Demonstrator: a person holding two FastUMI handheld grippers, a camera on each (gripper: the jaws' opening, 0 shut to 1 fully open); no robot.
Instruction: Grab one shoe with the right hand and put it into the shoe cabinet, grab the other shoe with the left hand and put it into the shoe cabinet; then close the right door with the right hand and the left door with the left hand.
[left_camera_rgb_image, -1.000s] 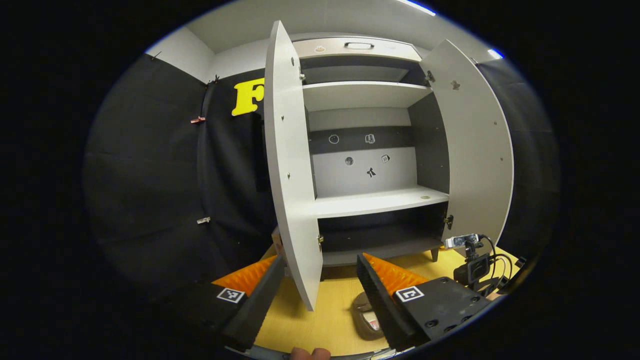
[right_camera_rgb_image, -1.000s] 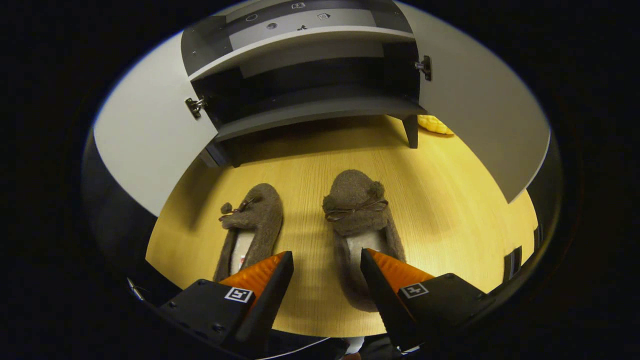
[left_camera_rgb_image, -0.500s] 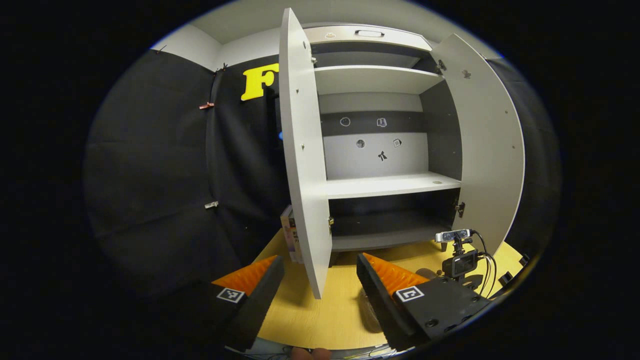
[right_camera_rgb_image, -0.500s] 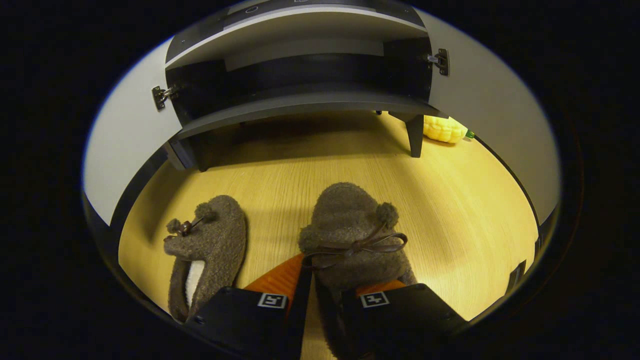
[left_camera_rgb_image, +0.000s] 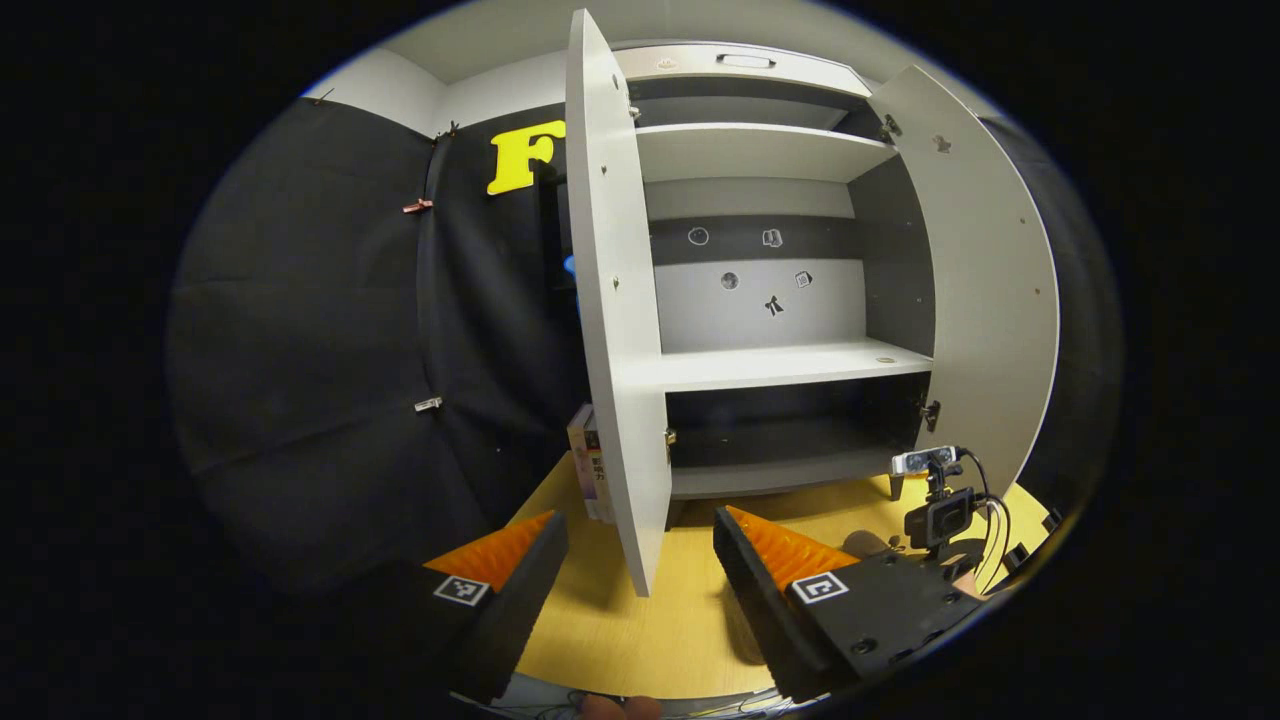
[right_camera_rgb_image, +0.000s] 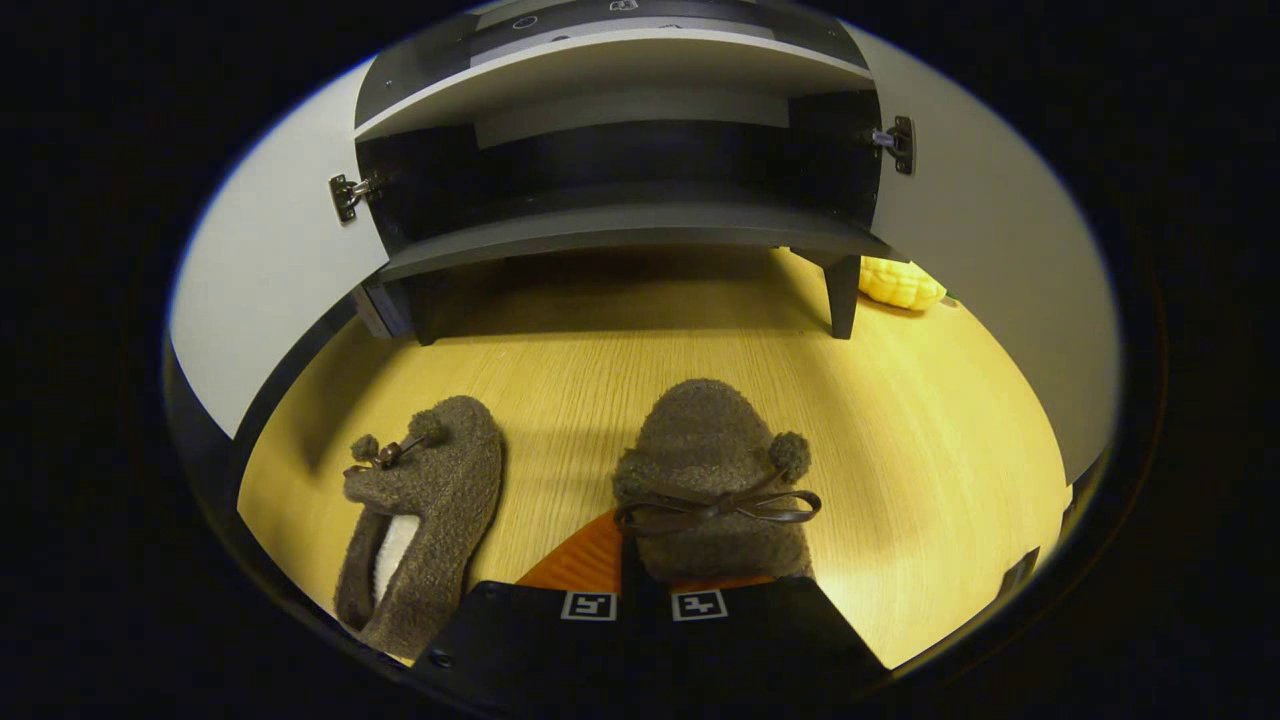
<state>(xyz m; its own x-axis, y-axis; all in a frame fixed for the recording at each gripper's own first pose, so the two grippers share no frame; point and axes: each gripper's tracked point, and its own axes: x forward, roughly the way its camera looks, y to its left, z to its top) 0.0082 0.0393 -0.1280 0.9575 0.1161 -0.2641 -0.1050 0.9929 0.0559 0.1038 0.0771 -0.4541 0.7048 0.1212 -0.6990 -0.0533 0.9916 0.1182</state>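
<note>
Right gripper (right_camera_rgb_image: 645, 590) closed from wide open onto right shoe (right_camera_rgb_image: 712, 480) — shoe now at 6 o'clock, nearer camera.

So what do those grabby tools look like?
Each tool has two wedge-shaped fingers, black on the inner faces and ridged orange on the outer. The black blocks behind them carry small square black-and-white markers. See the left tool and the right tool. The other tool, farther off, trails black cables.
</note>
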